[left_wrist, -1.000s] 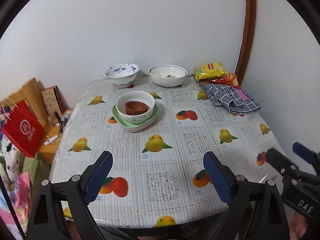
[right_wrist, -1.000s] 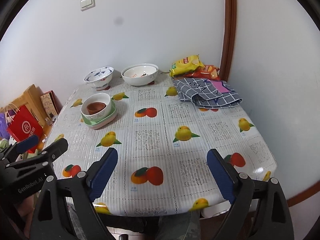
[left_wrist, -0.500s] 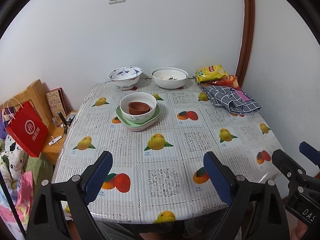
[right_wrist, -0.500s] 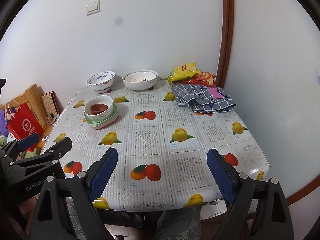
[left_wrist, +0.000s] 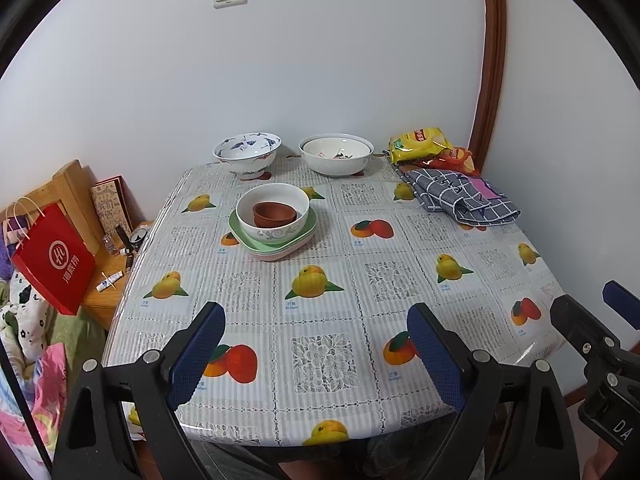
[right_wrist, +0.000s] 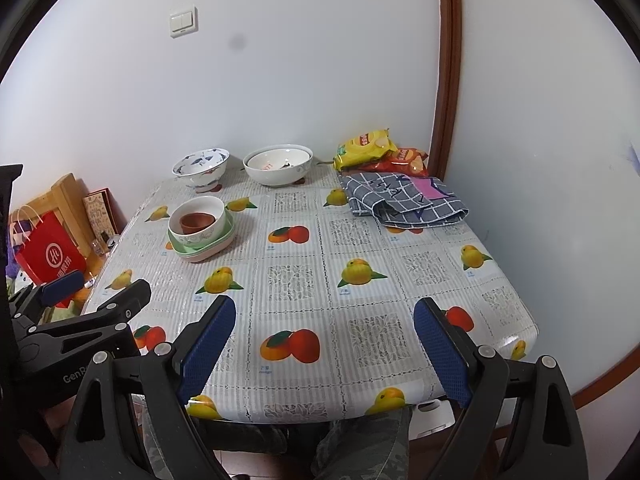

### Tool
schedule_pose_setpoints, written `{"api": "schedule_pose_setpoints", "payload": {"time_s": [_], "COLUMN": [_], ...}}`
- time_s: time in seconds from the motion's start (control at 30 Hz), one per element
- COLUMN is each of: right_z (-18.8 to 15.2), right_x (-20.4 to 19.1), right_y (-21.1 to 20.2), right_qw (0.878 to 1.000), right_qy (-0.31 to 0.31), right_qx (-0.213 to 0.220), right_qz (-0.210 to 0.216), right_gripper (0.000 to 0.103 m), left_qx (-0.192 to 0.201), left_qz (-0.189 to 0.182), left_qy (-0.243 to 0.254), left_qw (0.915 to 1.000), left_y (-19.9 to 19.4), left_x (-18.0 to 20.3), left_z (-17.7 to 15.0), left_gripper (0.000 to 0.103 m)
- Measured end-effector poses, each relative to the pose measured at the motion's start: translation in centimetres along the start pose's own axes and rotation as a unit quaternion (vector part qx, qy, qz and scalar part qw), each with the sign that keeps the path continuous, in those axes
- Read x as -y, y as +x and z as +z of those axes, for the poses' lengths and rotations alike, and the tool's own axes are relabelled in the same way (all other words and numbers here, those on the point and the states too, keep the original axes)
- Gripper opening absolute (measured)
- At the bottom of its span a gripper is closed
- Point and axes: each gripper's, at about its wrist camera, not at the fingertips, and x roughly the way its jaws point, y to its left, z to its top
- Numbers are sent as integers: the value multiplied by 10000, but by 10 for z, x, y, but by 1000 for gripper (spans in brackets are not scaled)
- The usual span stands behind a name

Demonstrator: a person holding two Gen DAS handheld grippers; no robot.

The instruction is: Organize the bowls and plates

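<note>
A small brown bowl (left_wrist: 274, 215) sits inside a white bowl (left_wrist: 273, 229), which rests on stacked green and pink plates (left_wrist: 276, 245) on the fruit-print table (left_wrist: 320, 312). A blue-patterned bowl (left_wrist: 247, 154) and a large white bowl (left_wrist: 336, 154) stand at the far edge. The stack (right_wrist: 200, 232) shows left of centre in the right wrist view. My left gripper (left_wrist: 316, 350) is open and empty above the near table edge. My right gripper (right_wrist: 324, 346) is open and empty there too.
A folded grey checked cloth (left_wrist: 460, 196) and yellow and red snack bags (left_wrist: 428, 146) lie at the far right corner. A red paper bag (left_wrist: 54, 258) and a wooden stand with small items (left_wrist: 116, 256) stand left of the table. Walls close off the far and right sides.
Both grippers have drawn back and up from the table, so more of its near edge shows. Both stay open. The dishes have not moved.
</note>
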Motion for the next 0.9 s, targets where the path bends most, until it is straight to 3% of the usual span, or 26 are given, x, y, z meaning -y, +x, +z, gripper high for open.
{"api": "schedule_pose_setpoints", "payload": {"time_s": [0.9], "right_z": [1], "right_x": [4], "right_y": [3], "right_qw": [9999], "right_qy": [99], "right_qx": [-9], "right_qz": [-50], "right_gripper": [90], "left_qx": [7], "left_qz": [-8], "left_qy": [-16], "left_qw": [10000], "left_y": [0], "left_x": [-1], "left_z": [1], "left_gripper": [92]}}
